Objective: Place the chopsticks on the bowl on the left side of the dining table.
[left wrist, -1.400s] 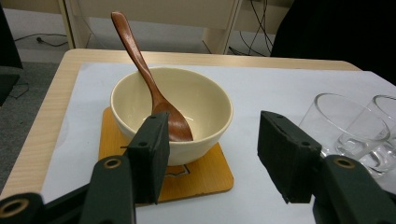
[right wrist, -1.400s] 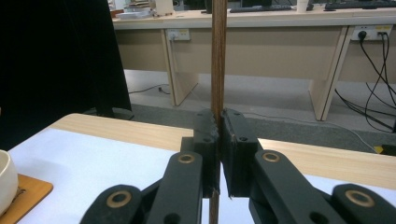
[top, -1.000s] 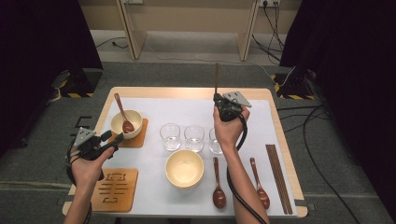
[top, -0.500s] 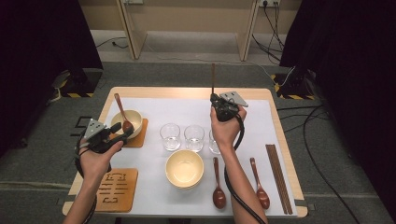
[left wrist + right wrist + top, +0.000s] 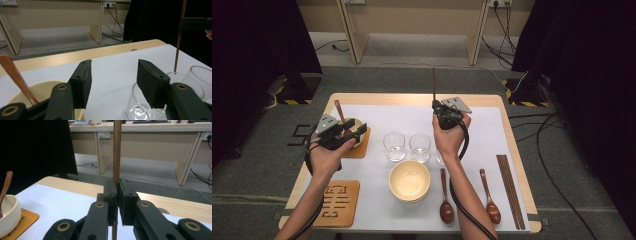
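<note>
My right gripper point(image 5: 435, 106) is held above the middle of the table, shut on a dark wooden chopstick point(image 5: 433, 84) that stands upright. In the right gripper view the chopstick point(image 5: 116, 157) runs straight up between the closed pads of that gripper point(image 5: 117, 188). My left gripper point(image 5: 357, 132) hovers at the left, open and holding nothing, its jaws pointing at a cream bowl point(image 5: 353, 125) with a brown spoon point(image 5: 339, 111) in it. The left gripper view has the gripper point(image 5: 113, 72) wide open, with the bowl point(image 5: 41, 90) and spoon point(image 5: 15, 77) low at left and the chopstick point(image 5: 178, 42) far right.
The bowl stands on a wooden coaster point(image 5: 361, 148); a second coaster point(image 5: 337, 202) lies at the front left. Three clear glasses point(image 5: 394, 146) stand in a row mid-table. An empty cream bowl point(image 5: 409, 180), two brown spoons point(image 5: 446, 200) and several chopsticks point(image 5: 509, 190) lie toward the front right.
My left hand has moved away from the front edge, up and to the right, closer to the bowl with the spoon. The right gripper with its chopstick has hardly shifted.
</note>
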`<state>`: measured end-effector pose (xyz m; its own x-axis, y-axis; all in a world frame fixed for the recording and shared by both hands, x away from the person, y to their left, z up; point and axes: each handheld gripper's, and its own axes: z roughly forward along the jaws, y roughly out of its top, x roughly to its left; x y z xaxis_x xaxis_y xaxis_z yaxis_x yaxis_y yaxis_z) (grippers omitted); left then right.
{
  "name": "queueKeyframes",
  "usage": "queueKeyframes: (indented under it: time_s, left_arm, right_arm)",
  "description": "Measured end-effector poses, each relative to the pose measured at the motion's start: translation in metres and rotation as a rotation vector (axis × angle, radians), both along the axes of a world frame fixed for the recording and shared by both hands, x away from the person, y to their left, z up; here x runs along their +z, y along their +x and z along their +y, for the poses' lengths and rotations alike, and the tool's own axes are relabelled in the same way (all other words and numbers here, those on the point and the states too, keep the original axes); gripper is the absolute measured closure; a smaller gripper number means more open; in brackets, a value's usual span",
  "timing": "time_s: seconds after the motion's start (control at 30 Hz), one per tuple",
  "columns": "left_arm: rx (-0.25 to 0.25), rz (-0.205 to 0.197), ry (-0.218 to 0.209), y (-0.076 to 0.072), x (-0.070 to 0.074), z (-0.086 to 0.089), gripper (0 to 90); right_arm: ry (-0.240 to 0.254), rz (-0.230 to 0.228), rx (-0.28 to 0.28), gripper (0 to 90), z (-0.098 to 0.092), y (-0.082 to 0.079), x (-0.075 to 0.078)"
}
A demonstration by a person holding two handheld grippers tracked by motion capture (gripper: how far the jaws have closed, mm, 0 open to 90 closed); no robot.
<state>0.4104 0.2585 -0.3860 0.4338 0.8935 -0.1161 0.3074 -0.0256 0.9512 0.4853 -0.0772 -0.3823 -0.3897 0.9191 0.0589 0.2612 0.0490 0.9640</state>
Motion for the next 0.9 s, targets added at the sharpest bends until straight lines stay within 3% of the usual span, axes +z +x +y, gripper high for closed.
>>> queueKeyframes:
  time_s: [0.47, 0.9]
  left_arm:
    - [-0.07, -0.029, 0.009, 0.031, 0.014, -0.03, 46.3]
    - [-0.109, -0.039, 0.024, 0.049, 0.022, -0.053, 47.2]
  right_arm:
    - [-0.001, 0.006, 0.03, 85.3, 0.012, 0.001, -0.002]
    - [-0.012, 0.01, 0.048, 85.3, 0.017, 0.001, -0.004]
